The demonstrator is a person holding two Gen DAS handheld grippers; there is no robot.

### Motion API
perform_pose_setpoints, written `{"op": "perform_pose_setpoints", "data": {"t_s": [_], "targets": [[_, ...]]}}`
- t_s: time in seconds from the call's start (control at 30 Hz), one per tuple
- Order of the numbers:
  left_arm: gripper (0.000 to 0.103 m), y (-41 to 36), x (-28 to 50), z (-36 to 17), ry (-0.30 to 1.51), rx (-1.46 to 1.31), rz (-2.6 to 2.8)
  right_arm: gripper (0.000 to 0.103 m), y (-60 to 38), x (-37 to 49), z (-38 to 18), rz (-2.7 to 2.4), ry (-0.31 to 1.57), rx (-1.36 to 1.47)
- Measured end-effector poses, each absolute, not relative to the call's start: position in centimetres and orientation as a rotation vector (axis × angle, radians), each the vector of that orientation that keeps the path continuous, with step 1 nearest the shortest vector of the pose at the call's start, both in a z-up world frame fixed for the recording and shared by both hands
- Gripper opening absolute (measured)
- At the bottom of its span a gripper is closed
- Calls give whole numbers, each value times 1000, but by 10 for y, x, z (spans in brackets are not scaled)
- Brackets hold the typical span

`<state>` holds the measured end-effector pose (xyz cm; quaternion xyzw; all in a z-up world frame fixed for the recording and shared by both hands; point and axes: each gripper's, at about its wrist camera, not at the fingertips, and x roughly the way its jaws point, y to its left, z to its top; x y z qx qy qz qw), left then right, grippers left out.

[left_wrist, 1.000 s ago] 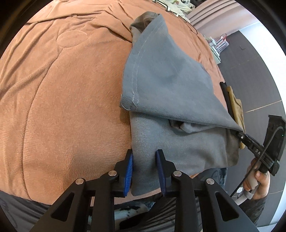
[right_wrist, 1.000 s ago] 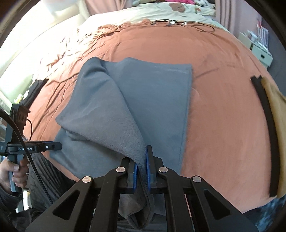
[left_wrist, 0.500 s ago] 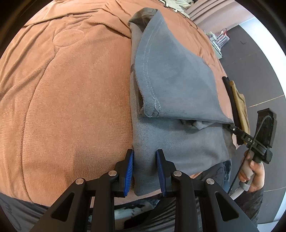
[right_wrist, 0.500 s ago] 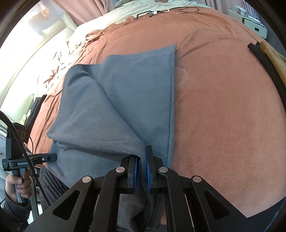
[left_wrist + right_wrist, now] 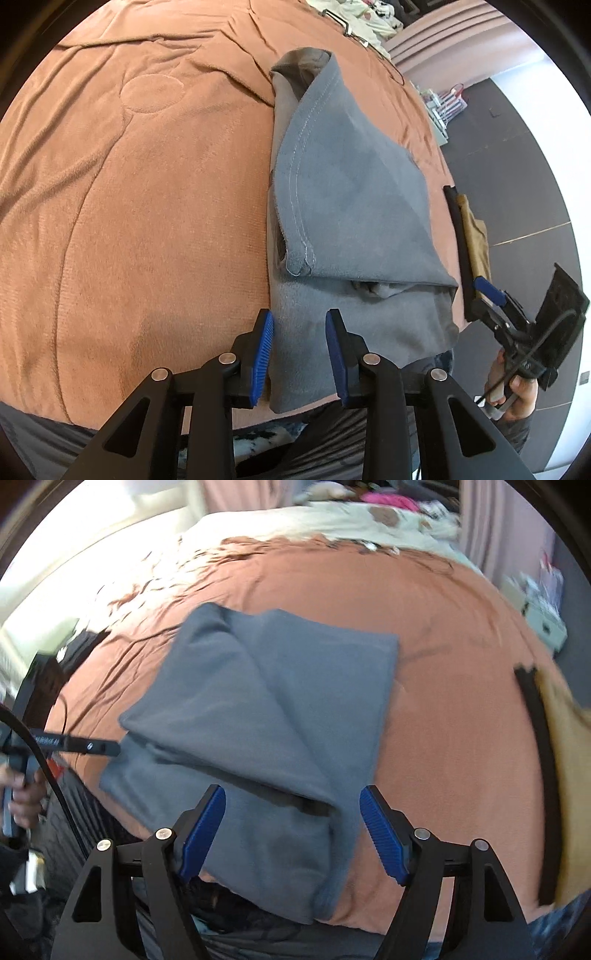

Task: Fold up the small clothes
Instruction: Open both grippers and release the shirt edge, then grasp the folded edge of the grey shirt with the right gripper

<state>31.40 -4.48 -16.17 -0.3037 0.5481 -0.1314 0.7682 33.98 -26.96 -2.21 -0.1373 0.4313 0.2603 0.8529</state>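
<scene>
Both grippers hover at the near edge of the grey fleece garment (image 5: 354, 206). Left gripper (image 5: 299, 347) is partly open, its blue pads astride the garment's near corner without pinching it. Right gripper (image 5: 291, 830) is spread wide, gripping nothing, its pads either side of the near folded edge. That garment lies folded over itself on the rust-brown bedspread (image 5: 147, 206), near the bedspread's front edge. Beyond the garment's right side lies a tan cloth with a black band (image 5: 554, 760).
</scene>
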Motion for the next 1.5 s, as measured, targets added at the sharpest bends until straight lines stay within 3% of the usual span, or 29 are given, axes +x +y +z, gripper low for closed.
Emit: {"op": "perform_pose_setpoints", "data": {"t_s": [0.3,0.47,1.0,1.27,1.5], "targets": [[31,-14,296,-157,1136,-710,-288,73,-195,311,-31,664,838,-542],[31,8,286,-154,1097,-748,-270,62,-165,311,-42,712,844,-648],[31,46,271,-160,1062,-815,-229,61,-100,328,-87,704,842,-951],[31,38,279,-159,1073,-796,-236,11,-105,339,-79,751,847,-882],[31,28,293,-154,1077,-777,-238,7,-138,360,-43,738,799,-679]]}}
